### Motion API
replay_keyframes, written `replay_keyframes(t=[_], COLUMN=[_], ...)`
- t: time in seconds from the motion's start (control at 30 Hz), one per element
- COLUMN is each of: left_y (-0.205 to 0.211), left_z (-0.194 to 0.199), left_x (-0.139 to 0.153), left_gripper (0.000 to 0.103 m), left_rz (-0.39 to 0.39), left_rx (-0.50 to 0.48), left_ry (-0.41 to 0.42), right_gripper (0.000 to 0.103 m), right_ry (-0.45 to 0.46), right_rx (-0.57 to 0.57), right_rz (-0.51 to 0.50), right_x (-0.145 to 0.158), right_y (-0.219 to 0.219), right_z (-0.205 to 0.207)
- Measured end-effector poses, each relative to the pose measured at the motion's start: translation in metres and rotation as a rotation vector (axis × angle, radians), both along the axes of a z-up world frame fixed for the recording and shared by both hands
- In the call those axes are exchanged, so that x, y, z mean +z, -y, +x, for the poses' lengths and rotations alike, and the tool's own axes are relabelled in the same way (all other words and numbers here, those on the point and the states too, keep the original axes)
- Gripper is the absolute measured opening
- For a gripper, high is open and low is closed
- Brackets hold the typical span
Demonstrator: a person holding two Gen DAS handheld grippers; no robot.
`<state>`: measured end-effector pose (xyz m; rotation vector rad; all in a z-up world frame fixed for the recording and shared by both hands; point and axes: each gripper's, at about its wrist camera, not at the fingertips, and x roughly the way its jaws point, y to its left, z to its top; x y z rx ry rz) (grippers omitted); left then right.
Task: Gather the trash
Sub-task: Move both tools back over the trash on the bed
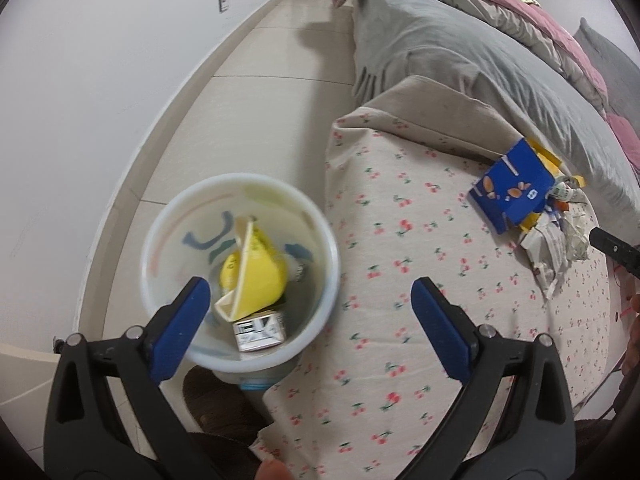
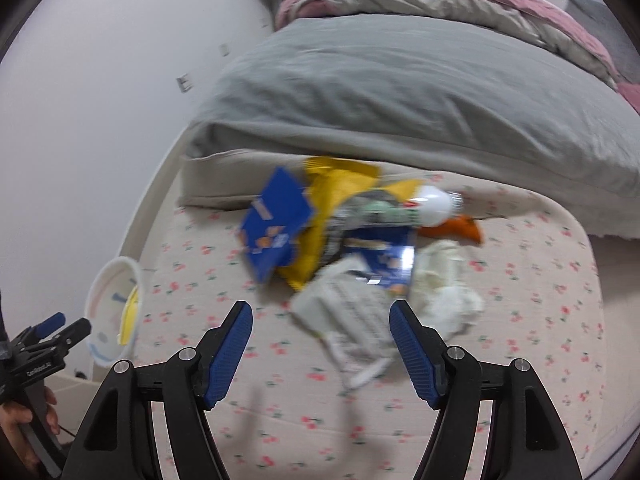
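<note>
Your left gripper (image 1: 310, 300) hung spread wide and empty over the white plastic bin (image 1: 240, 272) on the floor beside the bed's near corner; a folded yellow carton (image 1: 252, 276) and a small printed box (image 1: 260, 330) lay inside. Your right gripper (image 2: 321, 320) was parted, nothing between its blue ribbed pads (image 2: 230, 354), above the trash pile (image 2: 352, 240) by the grey pillow (image 2: 400, 92). Crumpled paper (image 2: 352, 312) lay nearest: probably light, soft, crushable; pinch a raised fold. The blue box (image 2: 276, 220) looked stiff; take an edge. Foil wrappers likely slip.
</note>
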<state>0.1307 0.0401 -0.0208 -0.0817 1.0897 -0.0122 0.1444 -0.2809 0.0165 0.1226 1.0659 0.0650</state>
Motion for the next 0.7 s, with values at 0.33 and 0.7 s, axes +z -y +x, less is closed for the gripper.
replay_keyframes(t=[0.33, 0.7], left_y=[0.054, 0.12], left_z=[0.02, 0.06], left_x=[-0.007, -0.024], left_gripper=[0.1, 0.1], left_rz=[0.018, 0.028], left_rx=[-0.091, -0.287], left_ry=[-0.002, 0.051], right_gripper=[0.073, 0.072], right_ry=[-0.047, -0.13], right_rx=[-0.111, -0.169], right_rz=[-0.009, 0.03], right_x=[-0.014, -0.048], right_y=[0.055, 0.078], right_z=[0.007, 0.022])
